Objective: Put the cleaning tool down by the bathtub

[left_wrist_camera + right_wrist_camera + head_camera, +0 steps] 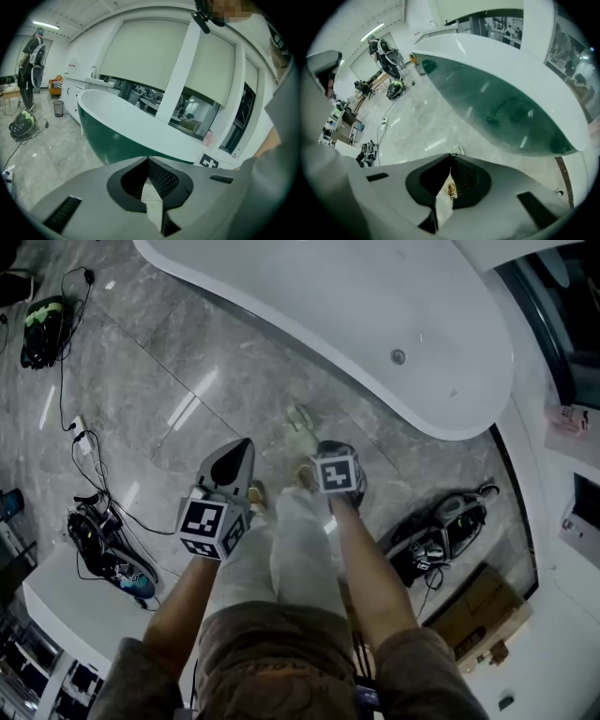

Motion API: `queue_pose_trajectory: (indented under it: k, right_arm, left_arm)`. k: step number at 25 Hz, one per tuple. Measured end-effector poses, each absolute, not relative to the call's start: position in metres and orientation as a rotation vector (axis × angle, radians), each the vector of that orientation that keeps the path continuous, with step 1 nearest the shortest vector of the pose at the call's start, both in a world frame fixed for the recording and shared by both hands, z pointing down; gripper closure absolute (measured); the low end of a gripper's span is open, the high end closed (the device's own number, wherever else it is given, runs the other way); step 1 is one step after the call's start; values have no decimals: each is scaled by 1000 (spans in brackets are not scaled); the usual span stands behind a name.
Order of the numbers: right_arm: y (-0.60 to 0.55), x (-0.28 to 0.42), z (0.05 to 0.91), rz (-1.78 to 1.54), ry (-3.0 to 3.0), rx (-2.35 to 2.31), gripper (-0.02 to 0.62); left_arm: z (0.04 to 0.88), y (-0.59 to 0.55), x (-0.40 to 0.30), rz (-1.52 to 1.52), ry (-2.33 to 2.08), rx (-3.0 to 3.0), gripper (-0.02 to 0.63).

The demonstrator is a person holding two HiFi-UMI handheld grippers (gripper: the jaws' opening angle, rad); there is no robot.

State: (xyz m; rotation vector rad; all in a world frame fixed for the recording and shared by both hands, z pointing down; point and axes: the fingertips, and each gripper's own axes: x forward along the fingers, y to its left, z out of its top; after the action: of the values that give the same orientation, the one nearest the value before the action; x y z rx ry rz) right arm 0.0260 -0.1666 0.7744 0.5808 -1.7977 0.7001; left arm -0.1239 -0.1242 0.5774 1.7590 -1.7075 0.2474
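The cleaning tool [300,426], a small pale piece, lies on the grey floor just short of the white bathtub [375,324]. In the right gripper view the cleaning tool [458,150] shows right past the jaw tips, under the tub's green side [497,98]. My right gripper [330,448] [451,155] hangs above it, pointing steeply down, shut with nothing in it. My left gripper [246,444] [148,159] is beside it on the left, shut and holding nothing, and faces the tub [122,126].
A black and green machine [441,526] and a cardboard box [478,606] sit on the floor at the right. Cables [94,474] and gear [108,559] lie at the left. My shoes and legs are under the grippers. A person [30,61] stands far off.
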Motion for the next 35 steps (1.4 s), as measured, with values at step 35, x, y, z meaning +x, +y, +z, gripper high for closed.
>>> queue_pose_trajectory:
  k: [35]
  right_arm:
    - [-125,20,253,718,-2840,570,589]
  left_arm:
    - [261,-97,-43,235,-1520,2268,614]
